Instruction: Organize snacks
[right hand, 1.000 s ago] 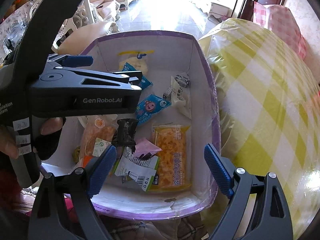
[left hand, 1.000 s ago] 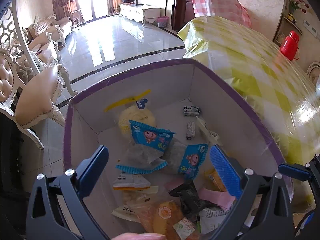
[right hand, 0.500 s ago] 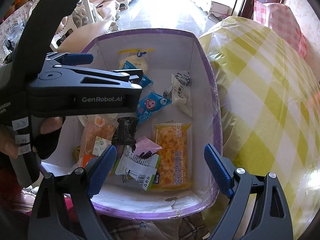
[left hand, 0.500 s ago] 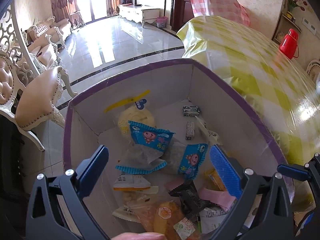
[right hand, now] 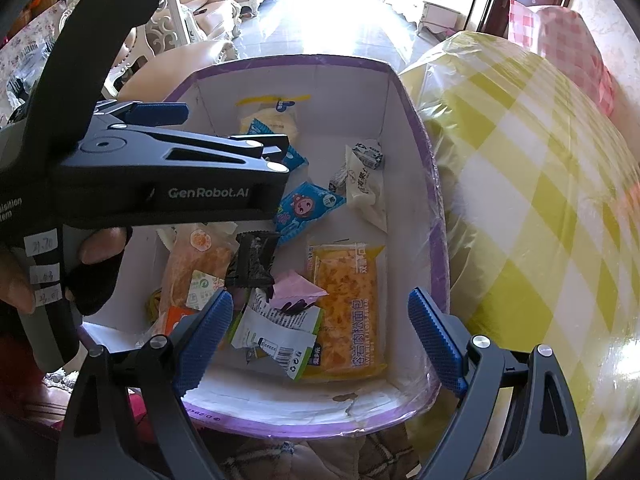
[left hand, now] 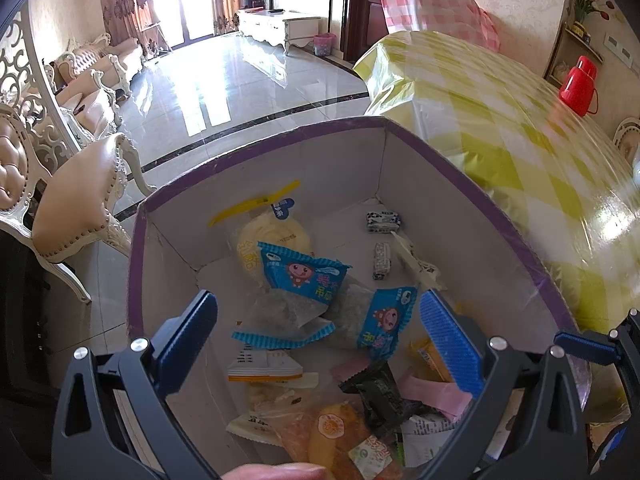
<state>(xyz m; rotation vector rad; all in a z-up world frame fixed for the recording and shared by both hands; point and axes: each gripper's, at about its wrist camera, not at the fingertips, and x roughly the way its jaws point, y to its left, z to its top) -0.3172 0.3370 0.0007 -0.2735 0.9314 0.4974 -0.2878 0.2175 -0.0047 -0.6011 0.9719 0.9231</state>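
A white cardboard box with a purple rim (left hand: 460, 168) (right hand: 434, 216) holds several loose snack packets. Among them are blue cartoon packets (left hand: 300, 276) (right hand: 304, 208), a black wrapper (left hand: 380, 396) (right hand: 252, 260), a pink wrapper (right hand: 296, 290), an orange floss-bread pack (right hand: 346, 308) and a yellow round cake pack (left hand: 272, 232). My left gripper (left hand: 316, 344) hovers open above the box's near half, with nothing between its fingers. My right gripper (right hand: 320, 340) hangs open over the box's near end, empty too. In the right wrist view the left gripper's body (right hand: 172, 184) covers the box's left side.
A table with a yellow checked cloth (left hand: 520, 128) (right hand: 540, 200) lies right of the box, with a red jug (left hand: 578, 86) on it. Upholstered chairs (left hand: 76, 184) stand left. Glossy floor (left hand: 240, 88) stretches beyond. A person's hand (right hand: 96, 252) grips the left tool.
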